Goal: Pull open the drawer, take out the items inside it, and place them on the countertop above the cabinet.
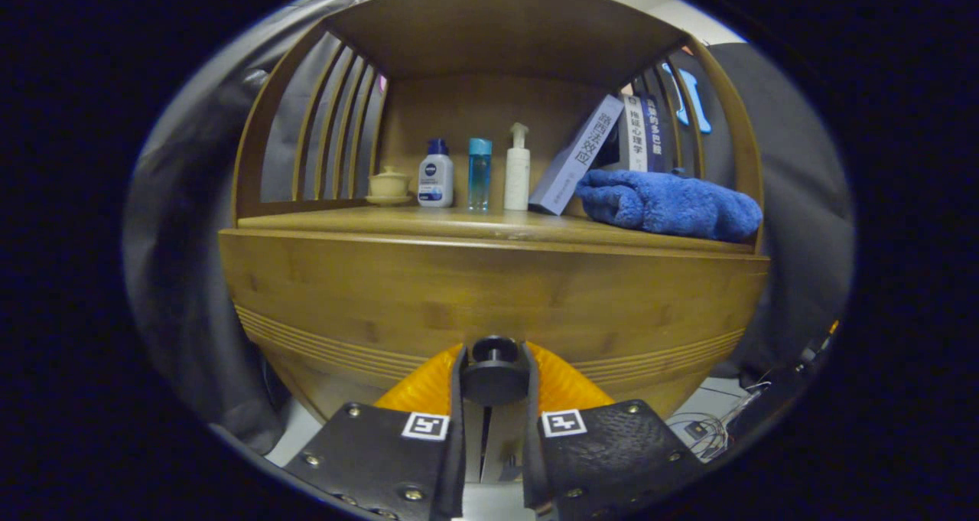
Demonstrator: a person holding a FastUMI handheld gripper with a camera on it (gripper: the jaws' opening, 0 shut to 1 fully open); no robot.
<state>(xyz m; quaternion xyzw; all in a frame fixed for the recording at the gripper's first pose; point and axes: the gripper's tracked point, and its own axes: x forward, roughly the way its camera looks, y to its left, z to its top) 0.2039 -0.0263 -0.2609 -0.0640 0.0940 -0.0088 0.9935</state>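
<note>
The gripper (493,376) is clenched on the round dark knob (493,372) of the drawer (489,299): its two fingers stand close together with the knob pinched between them, one finger pressing each side. The drawer is the wide wooden front directly ahead of the fingers, with grooved lines running across its lower part; whether it is pulled out at all cannot be told, and nothing inside it can be seen.

Above the drawer front lies the table (459,224), the cabinet's flat wooden top, under a shelf roof with slatted sides. On it, from the left, stand one small lidded cup on a saucer (388,184), then three bottles in a row: one white bottle with a blue cap (435,174), one clear blue bottle (479,174) and one white pump bottle (517,169). Beside them one book (575,157) leans against two upright books (642,135). In front of the books lies one rolled blue towel (669,203).
</note>
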